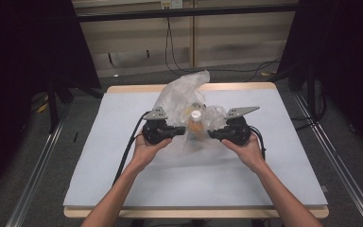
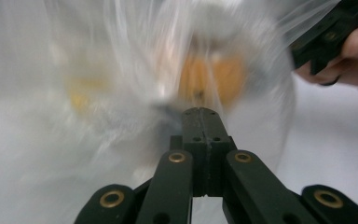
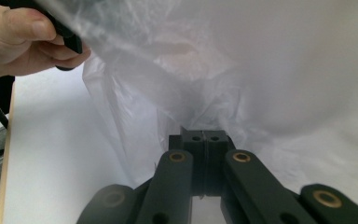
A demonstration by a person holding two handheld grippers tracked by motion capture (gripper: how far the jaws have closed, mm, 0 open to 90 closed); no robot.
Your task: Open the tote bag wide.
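While 2 tools, left tool [image 1: 182,131] and right tool [image 1: 211,134], pinch 1 plastic bag [image 1: 184,94].

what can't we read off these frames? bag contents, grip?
- Bottle in the bag: high view, label too small and veiled by film; left gripper view gives an orange blur.
- Yellow patch: left gripper view, motion blur, cannot name it.
- Left gripper and right gripper: jaws shut at the film; whether film is pinched, cannot tell.
- Bag mouth: crumpled film hides it.
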